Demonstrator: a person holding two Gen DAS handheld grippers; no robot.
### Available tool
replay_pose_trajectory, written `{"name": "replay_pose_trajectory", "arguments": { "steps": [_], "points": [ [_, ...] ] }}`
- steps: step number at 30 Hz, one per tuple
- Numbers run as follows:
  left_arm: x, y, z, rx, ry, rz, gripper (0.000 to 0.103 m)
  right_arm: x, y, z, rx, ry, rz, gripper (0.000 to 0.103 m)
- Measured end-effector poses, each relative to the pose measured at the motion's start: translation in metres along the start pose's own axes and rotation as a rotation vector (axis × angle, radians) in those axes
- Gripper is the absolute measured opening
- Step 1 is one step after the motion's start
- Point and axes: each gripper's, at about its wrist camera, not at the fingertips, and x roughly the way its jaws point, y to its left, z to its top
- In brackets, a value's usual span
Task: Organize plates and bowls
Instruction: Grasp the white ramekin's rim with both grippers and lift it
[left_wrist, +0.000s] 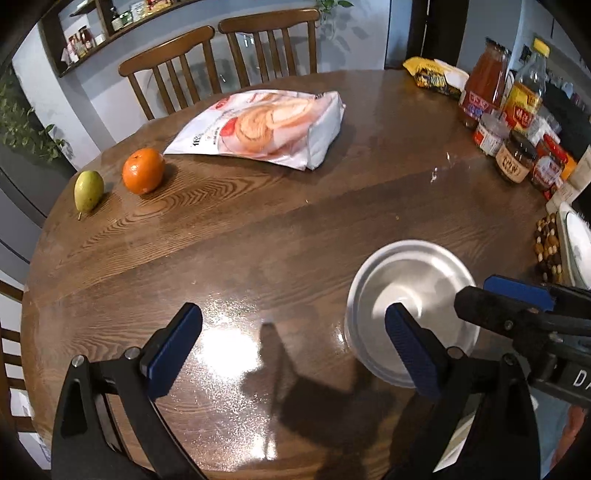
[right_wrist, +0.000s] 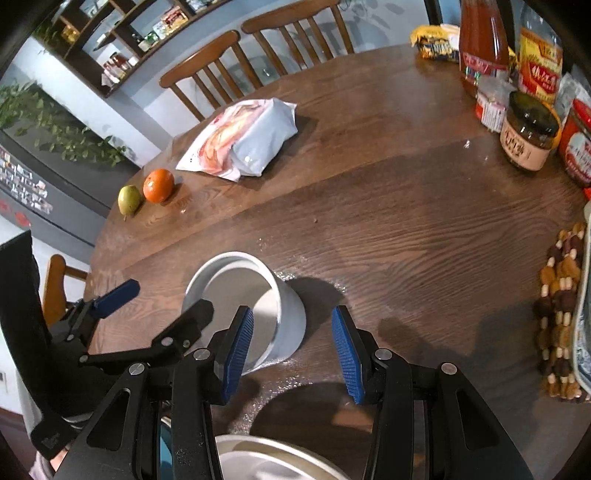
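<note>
Right claw (right_wrist: 291, 350) half open, holding nothing; its left pad overlaps the near rim of the metal bowl (right_wrist: 251, 306), so the bowl wall sits in the gap, apart from both pads as far as I can tell. The bowl is round, no long axis, just ahead and slightly left of that claw. Left claw (left_wrist: 291, 343) wide open, empty, bowl off to its right. Right hand is nearer. Another metal dish (right_wrist: 273, 461) lies right under it. Beyond: bare table (right_wrist: 406, 206).

round wooden table (left_wrist: 258, 229), pear (left_wrist: 88, 190) beside orange (left_wrist: 143, 170), snack bag (left_wrist: 266, 129), jars and bottles (left_wrist: 513, 122) at edge, two chairs (left_wrist: 221, 62), beaded trivet (right_wrist: 561, 310)
</note>
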Motion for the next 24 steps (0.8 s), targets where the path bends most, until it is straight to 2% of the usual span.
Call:
{"name": "replay_pose_trajectory", "arguments": {
  "steps": [8,11,16,18,21,24],
  "points": [
    [0.011,-0.010,-0.002,0.053,0.015,0.009,0.098,0.013,0.003,0.003,-0.006,0.024,0.004,0.045],
    [0.011,-0.012,-0.003,0.065,0.018,0.005,0.092,0.016,0.004,0.003,-0.008,0.030,0.001,0.045],
    [0.012,-0.016,-0.004,0.076,0.025,-0.020,0.070,0.019,0.004,0.003,-0.009,0.035,-0.003,0.043],
    [0.013,-0.018,-0.004,0.077,0.028,-0.039,0.063,0.020,0.004,0.002,-0.010,0.040,-0.001,0.033],
    [0.012,-0.023,-0.004,0.087,0.029,-0.060,0.046,0.023,0.005,0.002,-0.013,0.048,0.008,0.026],
    [0.012,-0.028,-0.005,0.099,0.031,-0.068,0.040,0.024,0.009,0.002,-0.024,0.046,0.009,0.021]
  ]
}}
